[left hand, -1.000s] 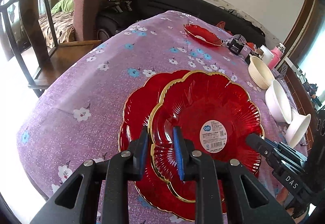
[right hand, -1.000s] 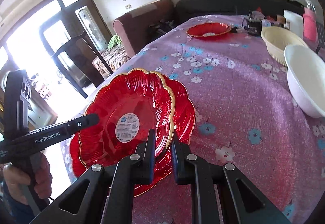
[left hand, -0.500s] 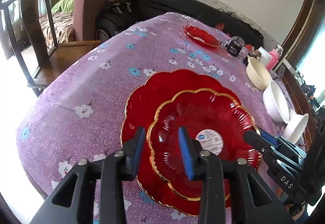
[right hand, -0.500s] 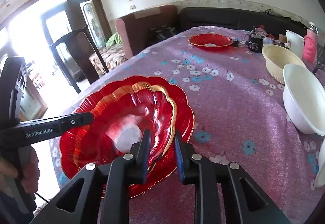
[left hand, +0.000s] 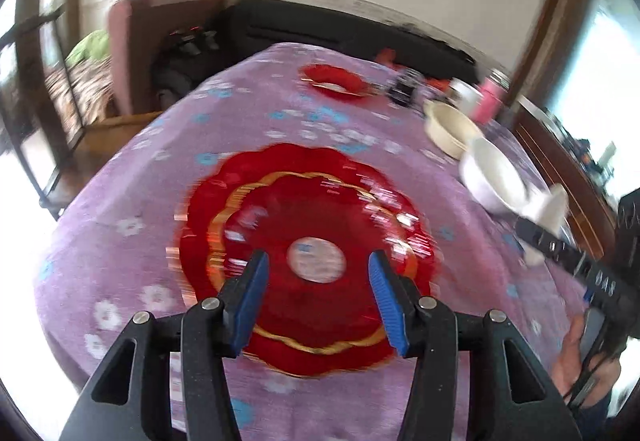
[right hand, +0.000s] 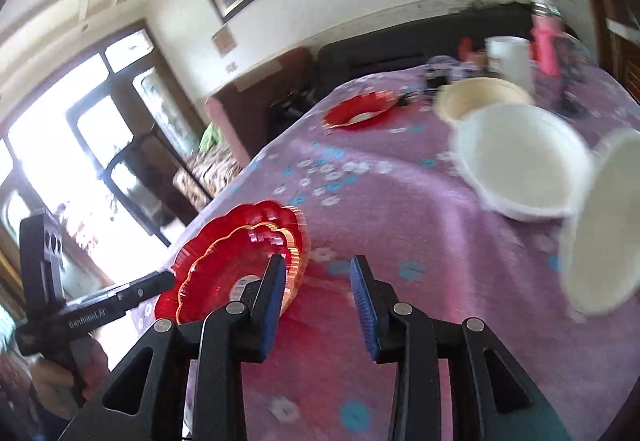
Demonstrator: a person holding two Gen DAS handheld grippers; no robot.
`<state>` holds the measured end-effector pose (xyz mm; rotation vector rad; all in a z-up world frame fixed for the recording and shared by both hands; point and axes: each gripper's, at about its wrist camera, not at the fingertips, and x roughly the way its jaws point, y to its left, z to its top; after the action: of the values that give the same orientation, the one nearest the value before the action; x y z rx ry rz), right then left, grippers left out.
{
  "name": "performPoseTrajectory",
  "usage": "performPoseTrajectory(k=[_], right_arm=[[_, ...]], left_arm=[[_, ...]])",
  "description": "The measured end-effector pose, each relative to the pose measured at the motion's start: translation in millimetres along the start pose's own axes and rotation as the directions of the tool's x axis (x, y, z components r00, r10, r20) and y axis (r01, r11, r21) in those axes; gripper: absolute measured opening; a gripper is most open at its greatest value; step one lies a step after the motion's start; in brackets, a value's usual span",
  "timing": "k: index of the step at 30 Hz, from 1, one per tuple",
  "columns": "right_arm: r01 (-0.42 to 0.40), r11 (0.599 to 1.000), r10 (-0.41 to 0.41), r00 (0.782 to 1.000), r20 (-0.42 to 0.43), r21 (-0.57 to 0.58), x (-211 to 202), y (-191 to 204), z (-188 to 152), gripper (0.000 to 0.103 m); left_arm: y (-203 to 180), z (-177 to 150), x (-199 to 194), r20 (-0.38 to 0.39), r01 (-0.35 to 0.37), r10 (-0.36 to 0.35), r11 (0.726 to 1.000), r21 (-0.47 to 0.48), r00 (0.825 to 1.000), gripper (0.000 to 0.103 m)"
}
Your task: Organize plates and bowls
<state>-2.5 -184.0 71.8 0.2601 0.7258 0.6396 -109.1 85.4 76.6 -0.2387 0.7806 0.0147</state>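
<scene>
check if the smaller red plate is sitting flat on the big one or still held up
Flat, nested on the big red plate. The smaller red plate lies centred inside it, with neither gripper touching it.

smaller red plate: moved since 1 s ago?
Yes. The smaller red plate was tilted up off-centre over the larger red plate; now it lies nested near that plate's centre. Both grippers' jaws have just been opening; nothing is between them.

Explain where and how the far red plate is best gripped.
Grip the far red plate by its raised scalloped rim, probably the near edge, coming in low and level. It lies flat on the table, so only the upturned rim offers a pinch.
</scene>
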Motion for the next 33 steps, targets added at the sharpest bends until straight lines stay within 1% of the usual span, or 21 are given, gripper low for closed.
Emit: performPoseTrajectory(k=[2, 5, 6, 9, 10, 11, 13, 16, 18, 19, 22, 24, 28, 31, 32, 33], right_arm=[[0.036, 0.999, -0.037, 0.999, 0.034, 0.04, -24, -25, -1, 0.037], [0.103, 0.987, -0.112, 0.991, 0.066, 0.127, -59, -72, 0, 0.038], [0.128, 0.976, -0.144, 0.986, 0.081, 0.174, -74, -94, 1, 0.038], [0.169, 0.941, -0.208, 0.972, 0.106, 0.294, -103, -141, 3, 0.04], [0.169, 0.919, -0.224, 0.968, 0.117, 0.357, -115, -163, 4, 0.04], [0.162, 0.903, -0.228, 0.966, 0.124, 0.397, -122, -177, 4, 0.04], [0.163, 0.88, -0.241, 0.963, 0.122, 0.446, -132, -196, 6, 0.04], [0.161, 0.858, -0.247, 0.962, 0.117, 0.487, -138, -212, 14, 0.039], [0.153, 0.822, -0.246, 0.964, 0.1, 0.548, -138, -227, 20, 0.039], [0.138, 0.801, -0.237, 0.967, 0.096, 0.582, -137, -236, 24, 0.039], [0.179, 0.765, -0.26, 0.965, 0.043, 0.619, -127, -254, 31, 0.039], [0.177, 0.741, -0.25, 0.968, 0.022, 0.648, -122, -267, 32, 0.039], [0.189, 0.718, -0.241, 0.97, -0.015, 0.67, -106, -283, 36, 0.039], [0.201, 0.713, -0.236, 0.971, -0.041, 0.672, -92, -292, 39, 0.039], [0.201, 0.712, -0.23, 0.972, -0.046, 0.673, -89, -294, 38, 0.03], [0.213, 0.71, -0.236, 0.97, -0.058, 0.671, -88, -295, 37, 0.026]], left_arm=[[-22, -4, 4, -0.011, 0.026, -0.025, 0.998, 0.06, 1.0, 0.053], [-61, -9, 15, -0.049, 0.079, -0.072, 0.985, 0.155, 0.996, 0.054], [-71, -11, 18, -0.061, 0.089, -0.08, 0.98, 0.179, 0.995, 0.054], [-103, -14, 33, -0.108, 0.125, -0.102, 0.963, 0.237, 0.989, 0.054], [-110, -14, 37, -0.118, 0.134, -0.107, 0.96, 0.248, 0.987, 0.054], [-119, -13, 41, -0.131, 0.144, -0.113, 0.955, 0.26, 0.985, 0.054], [-133, -9, 46, -0.15, 0.167, -0.13, 0.949, 0.266, 0.98, 0.054], [-151, 7, 55, -0.187, 0.212, -0.169, 0.947, 0.242, 0.968, 0.054], [-160, 15, 59, -0.199, 0.234, -0.19, 0.945, 0.228, 0.961, 0.054], [-163, 17, 60, -0.197, 0.24, -0.197, 0.944, 0.225, 0.96, 0.054], [-176, 17, 63, -0.195, 0.246, -0.201, 0.938, 0.243, 0.96, 0.058], [-186, 16, 70, -0.208, 0.251, -0.2, 0.933, 0.258, 0.957, 0.058], [-196, 14, 79, -0.23, 0.254, -0.195, 0.929, 0.267, 0.954, 0.058], [-201, 10, 83, -0.244, 0.259, -0.193, 0.926, 0.274, 0.95, 0.058], [-202, 9, 85, -0.248, 0.26, -0.192, 0.925, 0.277, 0.949, 0.058], [-203, 8, 87, -0.25, 0.258, -0.189, 0.924, 0.281, 0.949, 0.058]])
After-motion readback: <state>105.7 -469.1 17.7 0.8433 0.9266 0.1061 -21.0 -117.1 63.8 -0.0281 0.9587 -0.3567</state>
